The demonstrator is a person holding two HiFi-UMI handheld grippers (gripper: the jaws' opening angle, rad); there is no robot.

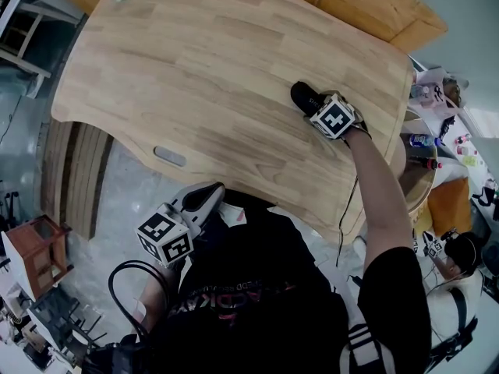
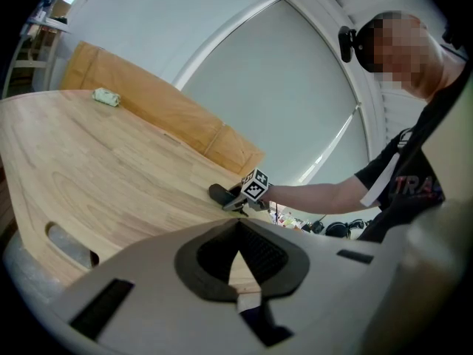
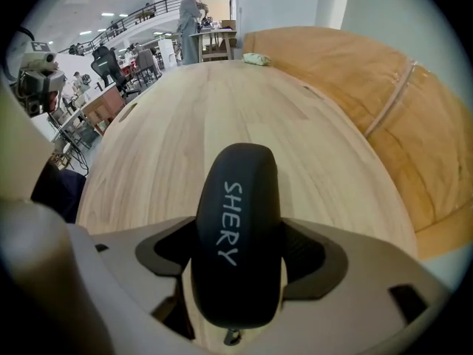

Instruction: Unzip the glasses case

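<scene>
Two tools are out, but only one is at the glasses case (image 3: 238, 235). The case lies flat on the wooden bench (image 1: 195, 68), toward its right-hand side. The right tool (image 1: 318, 109) points steeply down over one end of it, jaws spread wide to either side of the narrow width. A sliver of wood shows beside one pad, so I judge that the pads are not pressing yet. The left tool (image 2: 238, 254) is closed on nothing and is held off the near edge of the bench, well apart from the case.

The case looks like a light, rounded, semi-stiff shell with a smooth dark skin. It should take a firm squeeze across its width without harm, but it is likely to skate on the slick wood if pulled while unheld. The best hold is across the body near one end, clear of the zip line. A small metal piece at the near end may be the zip pull (image 3: 233, 336), though it is too small to be sure. It would need a fine pinch.
</scene>
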